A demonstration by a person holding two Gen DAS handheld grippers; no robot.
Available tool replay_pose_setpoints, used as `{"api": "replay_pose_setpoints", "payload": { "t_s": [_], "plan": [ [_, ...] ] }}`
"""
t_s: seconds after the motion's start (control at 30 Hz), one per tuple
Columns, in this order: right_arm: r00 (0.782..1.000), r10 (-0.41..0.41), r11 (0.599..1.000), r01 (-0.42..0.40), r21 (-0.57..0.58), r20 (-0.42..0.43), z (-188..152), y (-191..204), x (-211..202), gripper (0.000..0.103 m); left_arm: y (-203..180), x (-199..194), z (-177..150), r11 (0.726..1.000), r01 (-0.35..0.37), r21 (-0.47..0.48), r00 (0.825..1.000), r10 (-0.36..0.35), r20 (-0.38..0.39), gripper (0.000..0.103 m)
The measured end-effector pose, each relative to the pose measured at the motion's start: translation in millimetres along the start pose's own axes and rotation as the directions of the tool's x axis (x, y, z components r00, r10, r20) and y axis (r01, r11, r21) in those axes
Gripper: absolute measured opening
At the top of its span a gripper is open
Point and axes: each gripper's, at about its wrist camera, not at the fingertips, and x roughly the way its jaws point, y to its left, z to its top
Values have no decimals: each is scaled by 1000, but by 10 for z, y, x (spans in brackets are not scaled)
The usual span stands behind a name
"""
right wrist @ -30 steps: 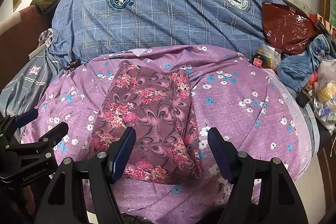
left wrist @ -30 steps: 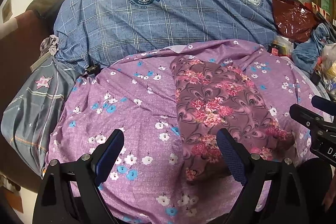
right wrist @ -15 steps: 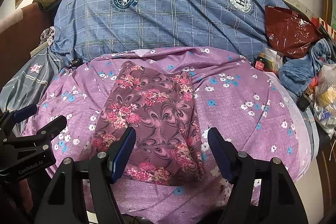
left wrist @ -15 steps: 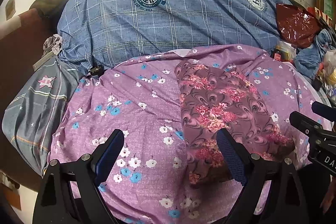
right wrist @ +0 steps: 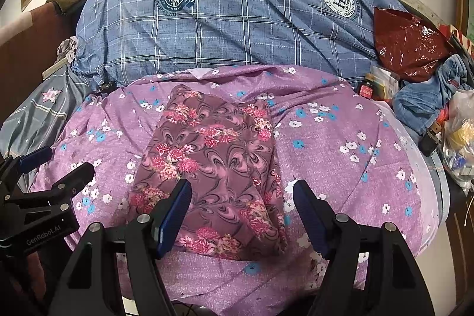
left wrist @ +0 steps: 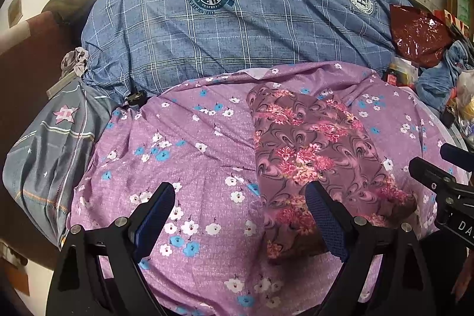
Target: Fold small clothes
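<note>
Both tongs are seen with their jaws spread wide and nothing held between them. On the left gripper (left wrist: 240, 200) and the right gripper (right wrist: 241, 197), black rigid arms with round metal bolts are tipped with dark blue pads of a fine mesh texture. Each gripper is held above the near edge of the bed, tilted downward toward the cloth, and the two are set side by side, each showing at the edge of the other's view.

A mauve floral garment (right wrist: 213, 168) is laid flat on the purple flowered sheet (right wrist: 340, 168), a thin printed fabric with swirls and pink blossoms, folded into a long, roughly rectangular shape with soft wrinkles. Its long axis runs from the near edge of the bed away toward the blue checked quilt (right wrist: 237, 28), with the narrower end farther off. The garment's near end lies below the right gripper's open jaws; in the left wrist view it lies to the right of centre, behind the right-hand pad. A crumpled red plastic bag (right wrist: 408, 46) is seen at the far right.
</note>
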Motion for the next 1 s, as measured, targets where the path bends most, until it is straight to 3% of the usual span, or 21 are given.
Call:
{"api": "replay_pose_setpoints", "payload": {
  "t_s": [1.0],
  "plan": [
    [1000,-4,1000,4,7,16,-3,-43,-108,73,-57,-152,-21,1000,4,18,1000,-5,26,91]
  ]
}}
